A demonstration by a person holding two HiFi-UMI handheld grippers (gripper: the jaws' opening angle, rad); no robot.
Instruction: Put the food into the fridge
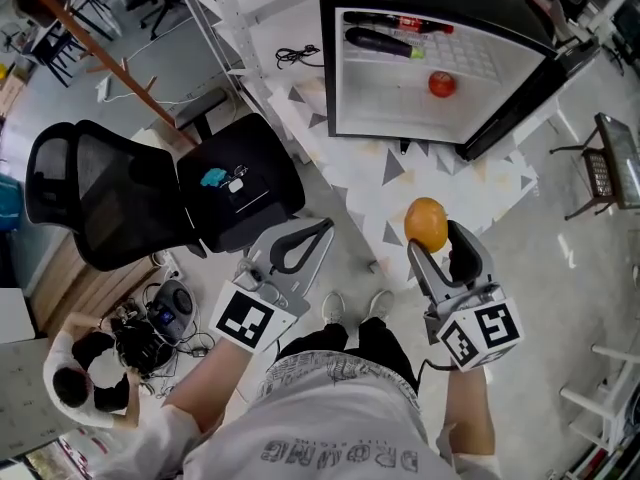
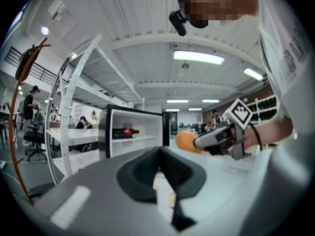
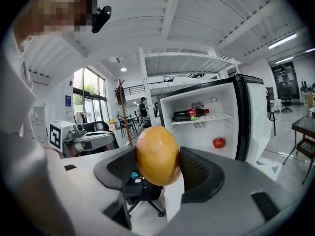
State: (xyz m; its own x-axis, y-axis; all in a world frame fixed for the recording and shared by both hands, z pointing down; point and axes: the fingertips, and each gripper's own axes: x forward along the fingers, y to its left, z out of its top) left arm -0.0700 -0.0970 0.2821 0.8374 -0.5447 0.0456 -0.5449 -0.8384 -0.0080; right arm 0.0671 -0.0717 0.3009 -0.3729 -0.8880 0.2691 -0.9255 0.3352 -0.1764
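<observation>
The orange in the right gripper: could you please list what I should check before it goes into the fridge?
1. Orange clamped between the pads of the right gripper: ok.
2. Fridge door open wide: ok.
3. Free space on the fridge floor beside the red fruit: ok.
4. Upper shelf free: not ok, bottles lie across it.
5. Left gripper shut, empty and off to the side of the path: ok.
6. Grip firm enough for the reach: cannot tell.
</observation>
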